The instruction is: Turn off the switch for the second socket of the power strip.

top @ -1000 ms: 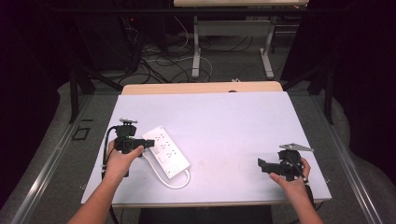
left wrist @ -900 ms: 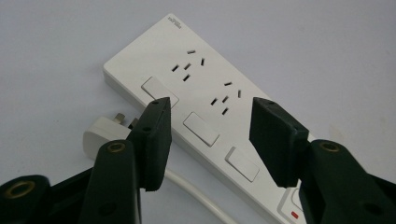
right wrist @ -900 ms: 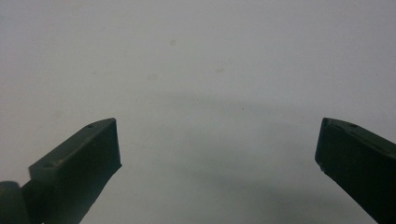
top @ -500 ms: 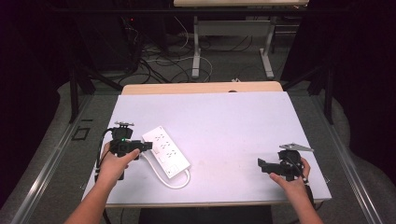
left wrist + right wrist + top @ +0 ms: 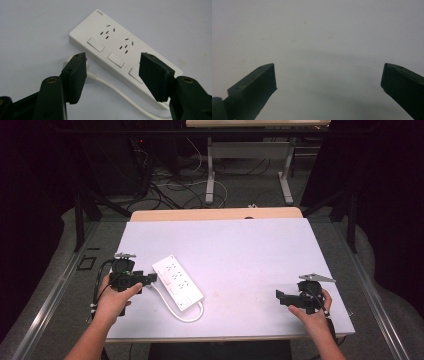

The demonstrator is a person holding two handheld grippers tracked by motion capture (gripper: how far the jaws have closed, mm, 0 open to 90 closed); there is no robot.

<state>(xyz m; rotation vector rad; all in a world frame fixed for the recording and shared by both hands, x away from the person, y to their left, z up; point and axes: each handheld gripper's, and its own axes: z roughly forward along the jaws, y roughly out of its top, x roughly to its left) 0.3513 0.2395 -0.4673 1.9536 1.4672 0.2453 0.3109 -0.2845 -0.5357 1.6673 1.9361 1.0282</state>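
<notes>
A white power strip [image 5: 177, 282] lies slanted on the left part of the white table [image 5: 240, 245], with its white cable [image 5: 187, 316] looping around the near end. My left gripper [image 5: 151, 278] is held just left of the strip, pointing at it. In the left gripper view, that gripper [image 5: 113, 56] is open. The strip's sockets and switches [image 5: 117, 47] and the cable [image 5: 110, 86] lie beyond its jaws, and nothing is held. My right gripper [image 5: 279, 295] rests near the front right. In its own view it is open [image 5: 328, 67] over bare table [image 5: 317, 37].
The table's front edge [image 5: 225, 338] runs just before both hands. A wooden strip [image 5: 215, 214] borders the far side. Beyond it, cables [image 5: 165, 185] and desk legs [image 5: 210, 175] stand on the floor. A wide bare stretch of table lies between the two grippers.
My left gripper has drawn back slightly to the left, away from the power strip. The right gripper has stayed in place.
</notes>
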